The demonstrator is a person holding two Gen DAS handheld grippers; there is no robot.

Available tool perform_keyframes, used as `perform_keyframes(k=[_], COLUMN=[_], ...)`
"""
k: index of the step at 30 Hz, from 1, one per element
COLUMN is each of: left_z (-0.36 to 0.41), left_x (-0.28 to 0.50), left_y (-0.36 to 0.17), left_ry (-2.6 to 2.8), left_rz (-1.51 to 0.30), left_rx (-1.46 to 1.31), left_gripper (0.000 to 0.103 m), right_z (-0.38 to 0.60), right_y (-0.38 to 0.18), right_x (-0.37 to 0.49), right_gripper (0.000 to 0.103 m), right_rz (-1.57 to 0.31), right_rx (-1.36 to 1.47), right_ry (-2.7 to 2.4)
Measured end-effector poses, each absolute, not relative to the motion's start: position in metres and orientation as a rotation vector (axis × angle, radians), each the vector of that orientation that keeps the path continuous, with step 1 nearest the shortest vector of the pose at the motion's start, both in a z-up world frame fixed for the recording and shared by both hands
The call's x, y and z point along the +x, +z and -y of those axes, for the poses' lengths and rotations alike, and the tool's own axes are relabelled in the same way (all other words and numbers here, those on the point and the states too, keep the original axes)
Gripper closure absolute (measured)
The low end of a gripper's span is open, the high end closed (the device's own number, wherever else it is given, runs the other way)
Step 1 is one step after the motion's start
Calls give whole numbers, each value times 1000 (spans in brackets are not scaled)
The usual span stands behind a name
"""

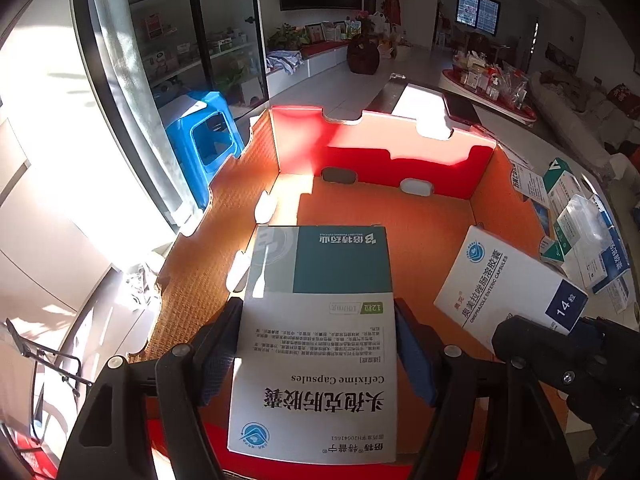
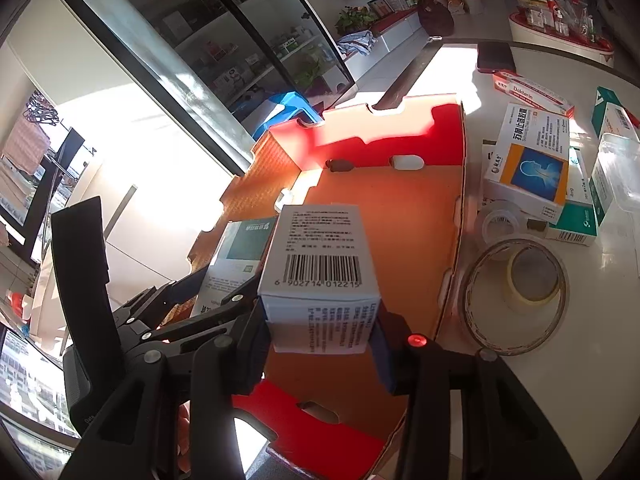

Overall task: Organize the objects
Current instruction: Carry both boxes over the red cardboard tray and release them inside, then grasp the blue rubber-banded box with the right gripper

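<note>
An orange cardboard tray with red walls lies open below both grippers. My left gripper is shut on a white and teal Cefixime box, held flat over the tray's near left part. My right gripper is shut on a white Omeprazole box with its barcode face up, over the tray's near middle. In the left wrist view that white box shows its dark blue end at the right. In the right wrist view the teal box and the left gripper's fingers sit just to the left.
Right of the tray, on the white table, lie several medicine boxes, a Daktarin carton, a large tape roll, a small clear tape roll and a dark phone. A blue stool stands beyond the tray's left wall.
</note>
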State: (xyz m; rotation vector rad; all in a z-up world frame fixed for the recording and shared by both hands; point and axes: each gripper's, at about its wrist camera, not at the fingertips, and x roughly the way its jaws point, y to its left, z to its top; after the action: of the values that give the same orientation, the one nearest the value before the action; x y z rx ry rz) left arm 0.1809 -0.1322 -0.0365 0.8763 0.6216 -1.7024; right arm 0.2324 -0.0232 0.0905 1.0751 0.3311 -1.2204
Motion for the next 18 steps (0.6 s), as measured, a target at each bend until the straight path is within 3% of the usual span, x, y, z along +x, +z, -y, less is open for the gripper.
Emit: perform_keyframes(k=[2,3,4,5,6,8,11,18], left_z=[133,134,136,138,142,148,140,55], left_x=[183,184,187,189,190,192,188,77], left_y=[-35,-33,-32,-32,-33,-35,-23,28], left_ry=[-1665,-1641,-1616,-1598,-1597,-1644,-1697,-1991], left_rz=[-592,-574,-562,-562,-584,-685,-715,-367], left_rx=[875,867,859,863,870,869,826,898], left_gripper=[14,4,0,0,0,0,0,0], right_z=[24,24,24,24,24,20,6,-62], right_y=[88,87,86,86,87,92,107,144], right_x=[227,222,218,212,207,194,168,43], right_gripper=[49,47,47,43,31,19,18,18], right_rz=[-319,-296,-264,-221,-159,-30,45,-33], right_rx=[1109,1133,1158,1184,1206,1227,1182,1057], right_ry=[-1228,-1224,-1206,-1181,-1136,-1080,-1114,-1640])
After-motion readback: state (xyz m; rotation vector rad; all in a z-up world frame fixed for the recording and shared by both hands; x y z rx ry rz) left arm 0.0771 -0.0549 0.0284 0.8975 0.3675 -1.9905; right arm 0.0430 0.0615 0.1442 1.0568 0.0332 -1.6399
